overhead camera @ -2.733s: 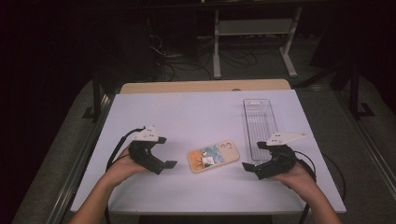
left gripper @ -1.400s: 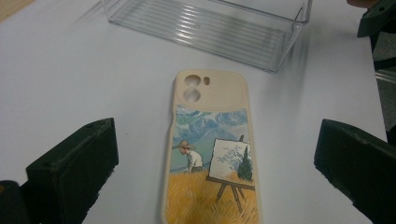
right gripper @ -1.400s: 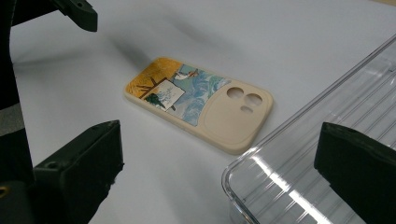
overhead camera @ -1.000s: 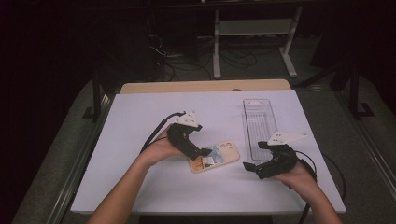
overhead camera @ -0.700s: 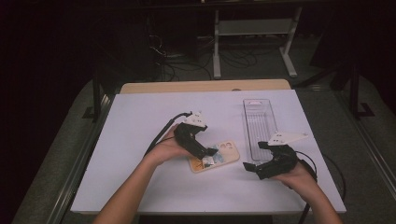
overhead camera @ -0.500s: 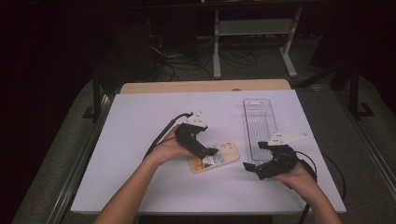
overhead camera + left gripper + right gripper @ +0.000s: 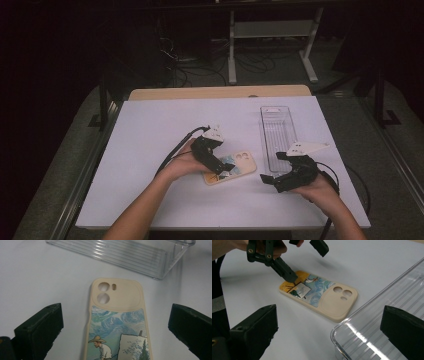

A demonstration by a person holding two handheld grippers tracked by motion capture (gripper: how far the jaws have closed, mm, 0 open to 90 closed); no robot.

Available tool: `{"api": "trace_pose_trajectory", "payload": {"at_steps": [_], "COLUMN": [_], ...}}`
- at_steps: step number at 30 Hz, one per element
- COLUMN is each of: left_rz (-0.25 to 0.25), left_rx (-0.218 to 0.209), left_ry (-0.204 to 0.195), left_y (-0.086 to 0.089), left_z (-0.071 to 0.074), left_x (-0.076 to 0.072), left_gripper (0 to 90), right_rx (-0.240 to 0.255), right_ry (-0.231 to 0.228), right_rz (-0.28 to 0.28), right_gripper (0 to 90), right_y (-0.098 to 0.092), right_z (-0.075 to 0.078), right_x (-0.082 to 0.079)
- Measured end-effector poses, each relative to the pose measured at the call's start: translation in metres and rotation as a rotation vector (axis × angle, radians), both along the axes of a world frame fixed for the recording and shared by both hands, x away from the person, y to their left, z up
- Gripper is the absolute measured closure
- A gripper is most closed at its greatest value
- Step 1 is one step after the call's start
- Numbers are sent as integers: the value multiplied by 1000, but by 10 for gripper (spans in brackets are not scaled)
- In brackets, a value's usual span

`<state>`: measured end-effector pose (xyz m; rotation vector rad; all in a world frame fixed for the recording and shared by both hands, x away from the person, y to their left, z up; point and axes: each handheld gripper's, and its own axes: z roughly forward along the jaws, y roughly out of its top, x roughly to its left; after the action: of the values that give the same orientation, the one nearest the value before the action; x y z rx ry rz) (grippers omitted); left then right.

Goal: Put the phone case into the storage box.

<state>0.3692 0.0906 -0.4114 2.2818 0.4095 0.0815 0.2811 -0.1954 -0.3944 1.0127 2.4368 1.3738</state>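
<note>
A cream phone case [image 7: 239, 165] with a painted picture lies flat, back up, on the white table [image 7: 150, 130]. In the left gripper view the case [image 7: 117, 322] runs up between the two wide-apart jaws, camera holes at the far end. My left gripper [image 7: 223, 168] is open over the case's picture end. From the right gripper view, one jaw of the left gripper [image 7: 304, 261] tips down at the case [image 7: 324, 298] and the other hangs above the table beyond it. My right gripper [image 7: 267, 178] rests open to the case's right, holding nothing.
A long clear plastic tray [image 7: 277, 132] stands empty right of the case, its near end close to the right gripper [image 7: 329, 325]. The same tray [image 7: 120, 255] lies just beyond the case's camera end. The floor past the table holds cables and a white stand.
The left hand has moved right from the table's left side to the case and settled low over it, jaws astride. The right hand has stayed put.
</note>
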Motion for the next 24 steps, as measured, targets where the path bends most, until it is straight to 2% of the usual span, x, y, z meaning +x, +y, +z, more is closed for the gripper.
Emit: {"api": "trace_pose_trajectory", "payload": {"at_steps": [5, 10, 24], "left_rz": [-7, 9, 10], "left_rx": [25, 34, 85], "left_ry": [3, 18, 13], "left_y": [-5, -9, -15], "left_z": [-7, -16, -30], "left_x": [-2, -4, -6], "left_gripper": [0, 0, 0], "right_rx": [-1, 0, -3], "right_ry": [2, 1, 5], "right_rz": [2, 0, 1], "right_gripper": [9, 9, 9], "right_y": [0, 0, 0], "right_z": [0, 0, 0], "right_x": [0, 0, 0]}}
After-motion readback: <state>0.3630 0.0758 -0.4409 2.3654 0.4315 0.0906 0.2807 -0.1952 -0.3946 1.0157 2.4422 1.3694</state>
